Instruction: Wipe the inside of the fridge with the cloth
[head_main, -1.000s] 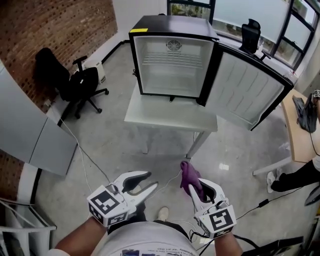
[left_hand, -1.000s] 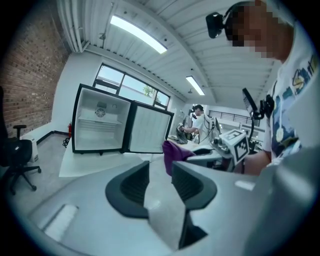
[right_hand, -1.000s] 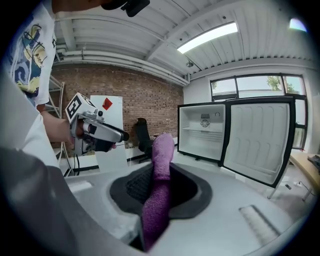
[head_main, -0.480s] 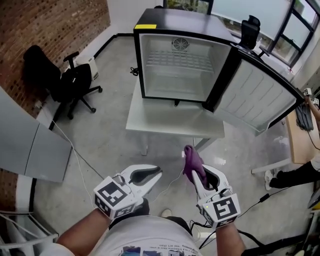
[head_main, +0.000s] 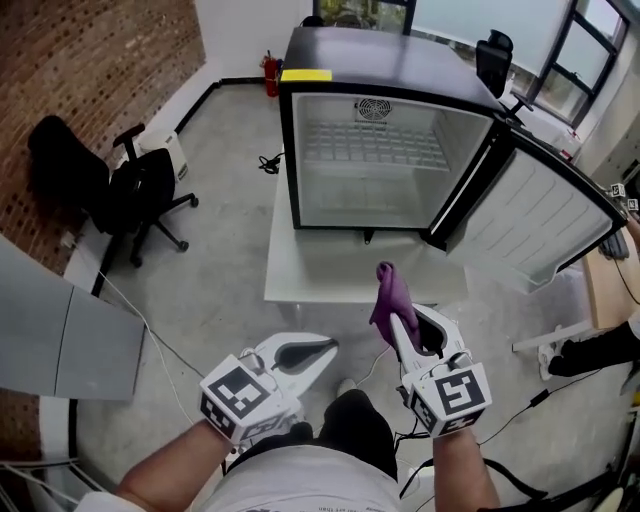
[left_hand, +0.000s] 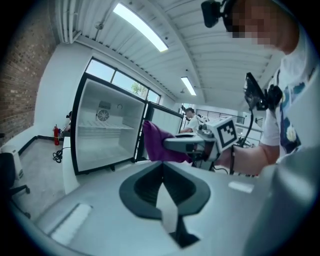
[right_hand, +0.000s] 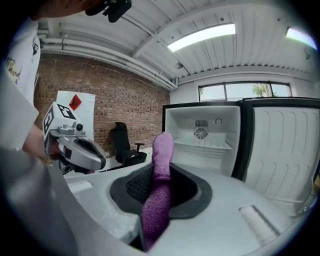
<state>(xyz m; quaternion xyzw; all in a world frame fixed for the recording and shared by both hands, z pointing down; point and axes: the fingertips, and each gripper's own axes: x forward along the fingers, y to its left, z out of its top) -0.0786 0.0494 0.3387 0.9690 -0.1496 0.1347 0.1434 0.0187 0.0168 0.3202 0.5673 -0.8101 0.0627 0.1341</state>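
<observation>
A small black fridge (head_main: 300, 50) stands on a low white table (head_main: 300, 285) with its door (head_main: 540, 215) swung wide to the right; the white inside (head_main: 370, 170) with a wire shelf is bare. My right gripper (head_main: 403, 322) is shut on a purple cloth (head_main: 390, 300), whose end sticks up past the jaws near the table's front edge. The cloth (right_hand: 159, 185) fills the jaw gap in the right gripper view. My left gripper (head_main: 322, 351) has just been closing and is shut with nothing in it, below the table's front edge. It sees the fridge (left_hand: 102, 130) and the cloth (left_hand: 157, 145).
A black office chair (head_main: 130, 185) stands at the left by a brick wall (head_main: 70, 90). A grey cabinet (head_main: 60, 330) is at the near left. Cables trail over the concrete floor. A wooden desk (head_main: 610, 290) and a person's leg (head_main: 595, 350) are at the right.
Both grippers have moved forward toward the fridge, which now looks nearer. The left gripper's jaws have gone from wide open to shut. The right gripper still grips the cloth.
</observation>
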